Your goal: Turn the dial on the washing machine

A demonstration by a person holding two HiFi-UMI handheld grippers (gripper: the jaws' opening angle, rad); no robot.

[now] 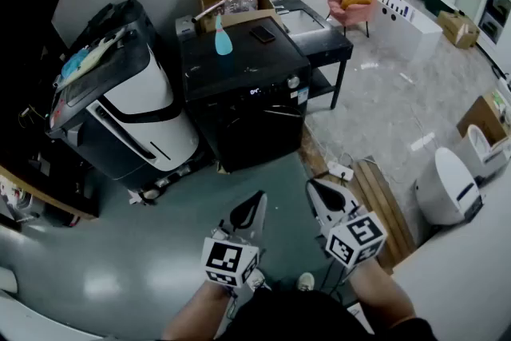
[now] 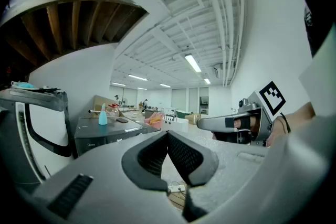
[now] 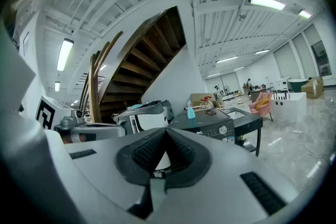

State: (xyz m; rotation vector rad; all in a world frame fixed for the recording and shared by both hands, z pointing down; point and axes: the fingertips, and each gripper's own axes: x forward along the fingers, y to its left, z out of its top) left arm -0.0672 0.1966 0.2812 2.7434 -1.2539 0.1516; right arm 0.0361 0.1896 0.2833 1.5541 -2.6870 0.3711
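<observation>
Risks noted. The dial (image 1: 293, 81) sat on the front panel of the black washing machine (image 1: 247, 104), well apart from both claws, with a stretch of floor between. In my judgement, a closed claw could not take the dial. The jaws would need to part before contact, or the tips would merely knock the panel. A reach carried too high might strike the spray bottle (image 1: 223, 37) or the phone (image 1: 262, 33) resting on the machine's top. A small round dial could also slip under a loose pinch.

Left claw (image 2: 168, 134): jaws together, nothing between them, touching nothing. Right claw (image 3: 164, 130): likewise closed tight and empty, held beside the left.
</observation>
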